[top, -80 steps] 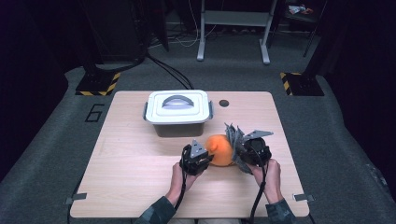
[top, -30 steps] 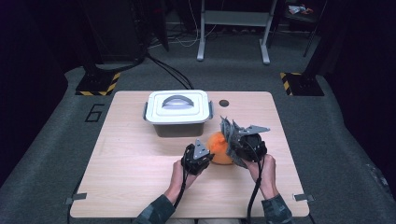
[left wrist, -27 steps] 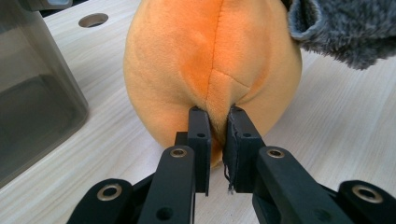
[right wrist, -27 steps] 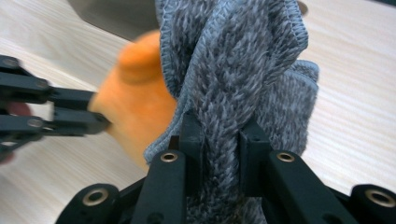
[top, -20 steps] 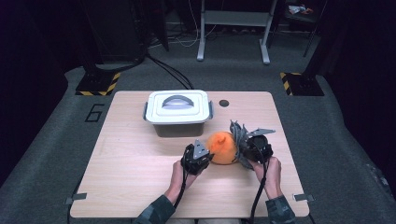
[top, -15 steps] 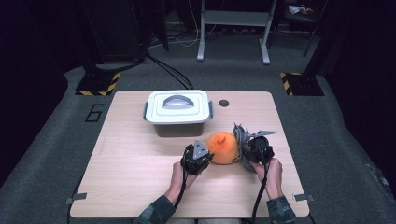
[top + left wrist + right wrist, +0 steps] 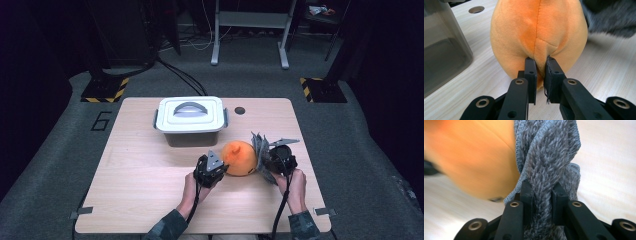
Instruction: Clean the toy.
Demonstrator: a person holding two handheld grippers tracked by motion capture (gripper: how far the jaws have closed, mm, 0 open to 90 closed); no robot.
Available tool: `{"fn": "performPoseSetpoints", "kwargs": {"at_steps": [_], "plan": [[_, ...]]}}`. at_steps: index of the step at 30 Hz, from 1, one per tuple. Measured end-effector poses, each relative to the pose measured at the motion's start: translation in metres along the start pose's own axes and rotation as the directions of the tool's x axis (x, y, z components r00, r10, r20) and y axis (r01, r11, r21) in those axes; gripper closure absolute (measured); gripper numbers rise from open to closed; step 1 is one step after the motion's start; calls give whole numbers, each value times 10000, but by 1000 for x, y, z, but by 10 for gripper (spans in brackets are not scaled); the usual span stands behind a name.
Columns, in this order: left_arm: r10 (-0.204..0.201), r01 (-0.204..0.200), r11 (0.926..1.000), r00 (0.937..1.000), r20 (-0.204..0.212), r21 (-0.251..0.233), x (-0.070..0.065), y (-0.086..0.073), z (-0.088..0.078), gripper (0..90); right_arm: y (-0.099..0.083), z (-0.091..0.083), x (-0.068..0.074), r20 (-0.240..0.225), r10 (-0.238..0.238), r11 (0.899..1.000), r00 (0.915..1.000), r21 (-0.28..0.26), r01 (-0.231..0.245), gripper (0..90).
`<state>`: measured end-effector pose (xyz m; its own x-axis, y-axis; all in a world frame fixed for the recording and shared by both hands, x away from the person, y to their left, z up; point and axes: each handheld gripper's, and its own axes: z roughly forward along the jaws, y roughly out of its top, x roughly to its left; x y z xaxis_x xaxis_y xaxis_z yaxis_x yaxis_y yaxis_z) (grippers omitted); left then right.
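Now the right claw (image 7: 541, 192) is clamping a fold of grey knit (image 7: 549, 157) and pulling it off the right side of the orange plush (image 7: 239, 158); versus a second ago more orange is showing, so the cover is peeling away. Left claw (image 7: 540, 66) is pinching the plush's seam, anchoring it just left of the plush on the table (image 7: 135, 175). Lidded box (image 7: 190, 119) is sitting behind the plush, apart. Count: one plush, one knit, one box, two claws.
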<state>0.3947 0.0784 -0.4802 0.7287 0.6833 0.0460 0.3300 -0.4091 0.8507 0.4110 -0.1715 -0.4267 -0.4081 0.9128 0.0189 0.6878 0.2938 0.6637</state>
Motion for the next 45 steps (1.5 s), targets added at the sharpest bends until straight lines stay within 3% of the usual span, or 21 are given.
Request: {"fn": "performPoseSetpoints", "kwargs": {"at_steps": [5,9,11,14,23,28,33,36,39,44,45], "plan": [[-41,41,10000,10000,-18,-25,0,0,0,811,16,-20,26,-362,-935,9931,9950,-749,906,753],[-84,84,10000,10000,-12,33,2,-1,0,810,23,-18,40,-467,-1282,9892,9906,-780,1244,752],[-116,116,9999,9999,24,38,2,-1,0,810,22,-15,41,-516,-1187,9910,9916,-683,1150,752],[-90,90,10000,10000,34,18,2,-1,0,810,20,-9,35,-484,-1177,9915,9919,-620,1147,752],[-103,103,9999,9999,102,34,1,-1,1,810,3,12,8,-124,-342,9989,9993,322,346,751],[-92,92,10000,9999,125,21,1,-1,1,808,-8,30,-7,-158,166,9953,9997,957,-150,750],[-83,83,10000,9999,134,2,1,-1,1,805,-14,38,-14,-221,304,9896,9993,1416,-270,750],[-114,115,9999,9999,92,-38,1,-1,1,804,-10,30,-13,-37,242,9921,9997,1230,-235,750],[-85,85,10000,9999,128,-26,1,-1,1,802,-2,15,-10,116,43,9974,9999,715,-52,750],[-45,44,10000,9998,190,24,1,-1,1,800,14,-10,8,-23,-405,9983,9992,-409,404,750],[-54,53,10000,9998,184,29,1,-1,1,799,16,-11,11,-116,-436,9982,9990,-421,431,750]]}}
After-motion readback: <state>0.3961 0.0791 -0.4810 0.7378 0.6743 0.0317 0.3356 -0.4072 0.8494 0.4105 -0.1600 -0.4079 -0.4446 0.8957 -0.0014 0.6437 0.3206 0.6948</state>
